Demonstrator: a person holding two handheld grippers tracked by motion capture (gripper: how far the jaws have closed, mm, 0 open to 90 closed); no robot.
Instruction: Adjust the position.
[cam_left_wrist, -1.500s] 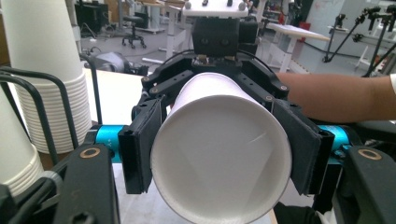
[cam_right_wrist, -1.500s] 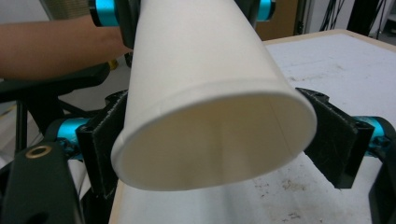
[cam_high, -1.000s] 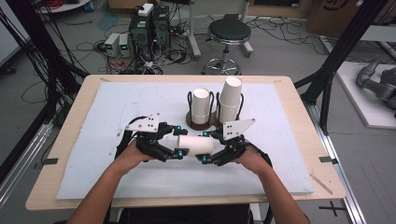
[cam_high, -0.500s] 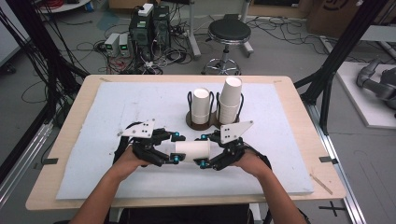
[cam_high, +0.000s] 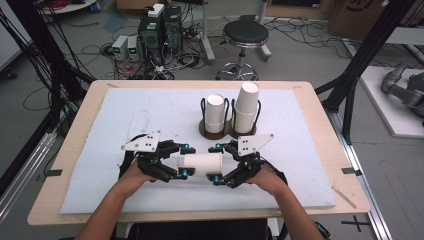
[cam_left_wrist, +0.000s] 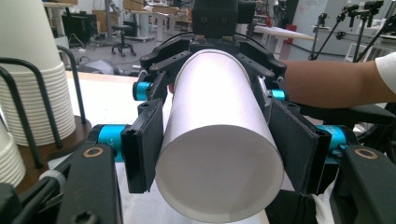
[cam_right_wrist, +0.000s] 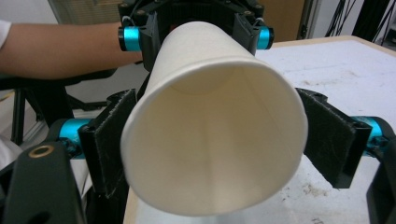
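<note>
The paper cup (cam_high: 201, 164) sits lower in frame centre than a second ago — left gripper (cam_high: 179, 160) and right gripper (cam_high: 218, 162), jaws closed on its ends, have drawn it away from the cup holder (cam_high: 227, 129), likely a handover.

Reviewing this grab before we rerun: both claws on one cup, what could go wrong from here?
1. The cup is thin paper held sideways between the left claw and the right claw; a hard squeeze could crush it.
2. If the hands pull apart or twist unevenly, one end may slip out.
3. The stacks in the holder stand just beyond; a forward swing could knock them.
</note>
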